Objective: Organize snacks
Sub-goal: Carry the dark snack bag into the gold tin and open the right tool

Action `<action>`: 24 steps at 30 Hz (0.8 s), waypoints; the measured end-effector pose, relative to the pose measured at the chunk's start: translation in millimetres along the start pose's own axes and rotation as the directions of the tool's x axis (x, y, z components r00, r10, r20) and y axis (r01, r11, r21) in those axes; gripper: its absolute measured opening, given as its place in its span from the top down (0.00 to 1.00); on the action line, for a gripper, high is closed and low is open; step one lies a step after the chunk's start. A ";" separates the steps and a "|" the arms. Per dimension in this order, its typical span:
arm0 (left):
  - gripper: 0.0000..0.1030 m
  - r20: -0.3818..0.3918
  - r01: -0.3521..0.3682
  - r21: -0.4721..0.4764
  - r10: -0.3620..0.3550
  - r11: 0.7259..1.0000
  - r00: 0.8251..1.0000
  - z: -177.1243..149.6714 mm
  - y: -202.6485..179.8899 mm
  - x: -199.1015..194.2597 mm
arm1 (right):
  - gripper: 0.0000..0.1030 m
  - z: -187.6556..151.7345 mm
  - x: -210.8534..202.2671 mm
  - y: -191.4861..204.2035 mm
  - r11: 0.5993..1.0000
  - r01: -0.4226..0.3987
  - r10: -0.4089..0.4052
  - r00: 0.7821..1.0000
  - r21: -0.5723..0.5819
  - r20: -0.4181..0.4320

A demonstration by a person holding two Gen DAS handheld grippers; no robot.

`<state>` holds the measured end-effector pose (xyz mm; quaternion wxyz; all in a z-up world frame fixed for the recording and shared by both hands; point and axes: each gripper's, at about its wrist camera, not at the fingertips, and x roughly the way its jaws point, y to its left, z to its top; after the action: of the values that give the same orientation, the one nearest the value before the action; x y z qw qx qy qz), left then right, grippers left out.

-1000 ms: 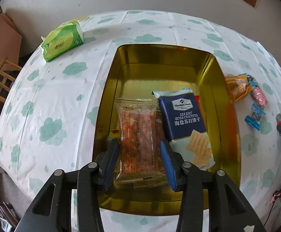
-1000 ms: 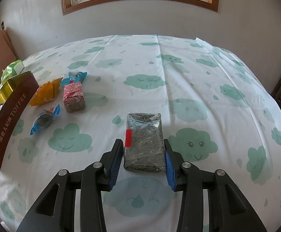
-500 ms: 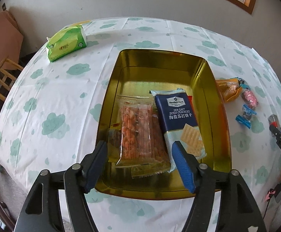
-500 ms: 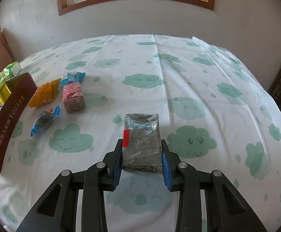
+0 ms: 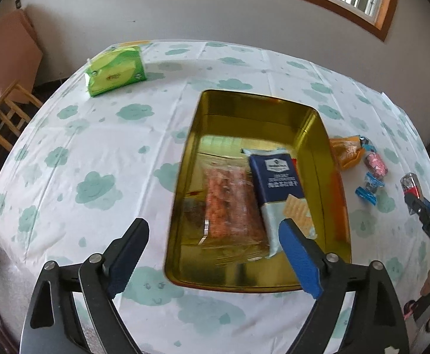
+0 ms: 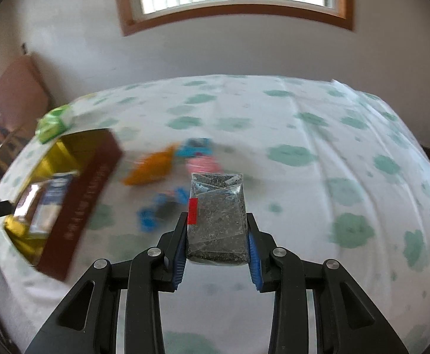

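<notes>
A gold tin (image 5: pixel 330 183) stands on the cloud-print table, with an orange snack pack (image 5: pixel 229 206) and a blue soda cracker pack (image 5: pixel 277 177) lying inside. My left gripper (image 5: pixel 212 256) is open and empty above the tin's near end. My right gripper (image 6: pixel 216 247) is shut on a clear pack of dark sesame snack (image 6: pixel 218 215) and holds it lifted above the table. The tin (image 6: pixel 91 177) shows at the left of the right wrist view. The right gripper (image 5: pixel 421 203) shows at the right edge of the left wrist view.
An orange packet (image 5: pixel 346 150), a pink candy (image 5: pixel 376 163) and a blue candy (image 5: pixel 368 188) lie on the cloth right of the tin. A green tissue pack (image 5: pixel 114 70) sits at the far left. A wooden chair (image 5: pixel 5 112) stands beside the table.
My left gripper opened, let go of the orange snack pack in the tin and drew back and up. My right gripper shut on the sesame pack and lifted it, swinging toward the tin.
</notes>
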<state>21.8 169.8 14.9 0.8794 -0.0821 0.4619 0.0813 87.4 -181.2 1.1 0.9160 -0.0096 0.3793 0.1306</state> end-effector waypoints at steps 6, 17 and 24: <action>0.15 0.010 -0.044 -0.030 0.044 0.999 0.999 -5.4 17.5 -4.2 | 0.65 0.0 -12.8 54.4 0.991 -0.111 0.112 0.994 -0.071 0.003; 0.14 0.008 -0.108 -0.069 0.109 0.992 0.994 -13.1 43.0 -7.9 | 0.65 -2.0 -11.8 162.2 0.959 -0.203 0.199 0.979 -0.195 -0.039; 0.14 -0.011 -0.131 -0.099 0.131 0.986 0.991 -16.0 60.2 -3.9 | 0.65 2.4 3.1 198.7 0.949 -0.205 0.194 0.979 -0.240 -0.068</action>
<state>-6.3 224.6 5.0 0.8660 -0.0952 0.4636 0.1616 42.2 11.6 16.8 0.8813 -0.0876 0.3791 0.2684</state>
